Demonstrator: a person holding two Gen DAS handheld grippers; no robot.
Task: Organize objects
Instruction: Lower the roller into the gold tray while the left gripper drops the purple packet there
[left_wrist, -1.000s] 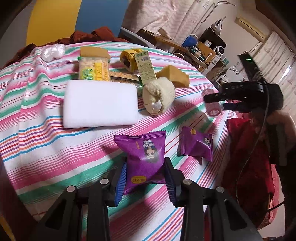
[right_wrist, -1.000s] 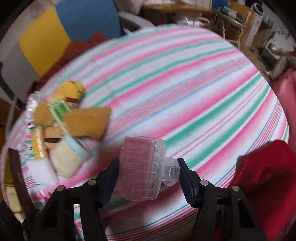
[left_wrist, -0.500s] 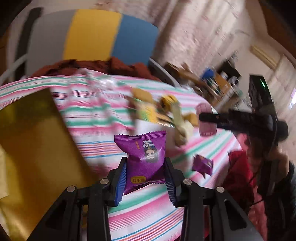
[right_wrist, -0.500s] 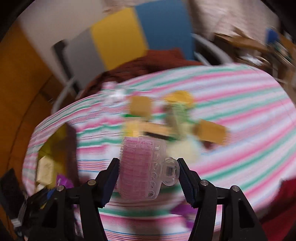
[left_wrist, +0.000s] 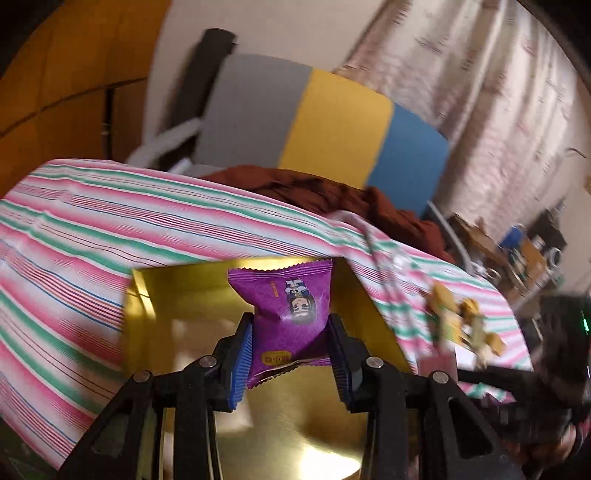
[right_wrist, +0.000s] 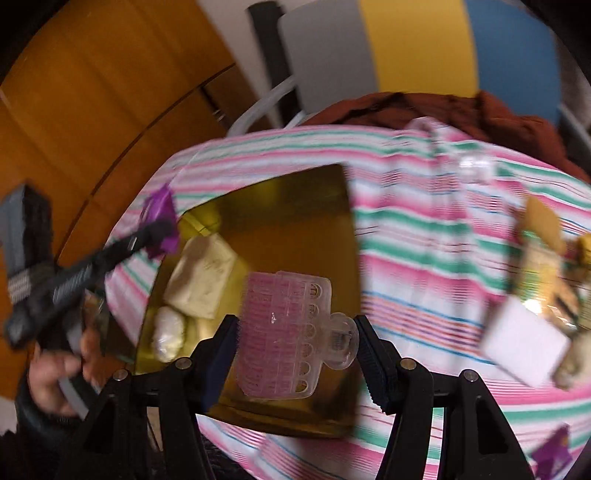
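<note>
Purple snack packet (left_wrist: 290, 325) sits clamped between the blue pads of the left tool (left_wrist: 290, 363), standing upright with its long axis running away from the camera and its serrated top edge farthest out. Its face carries a small cartoon figure and a yellow label with characters too small to read. It hangs above the gold tray (left_wrist: 177, 310), which lies on the table under a pink, green and white striped cloth (left_wrist: 74, 229).

The right tool (right_wrist: 295, 345) is closed on a clear hair clip with pink teeth (right_wrist: 284, 332); the clip's toothed body points left and its rounded hinge tab presses the right pad. It too is over the gold tray (right_wrist: 295, 221), where a pale wrapped block (right_wrist: 201, 282) and a small white bundle (right_wrist: 168, 334) lie at the left side. Farther right on the cloth lie a white pad (right_wrist: 524, 343) and a blurred cluster of yellow and green packets (right_wrist: 546, 258), writing unreadable. A second purple packet (right_wrist: 552, 456) lies near the table's front edge.
</note>
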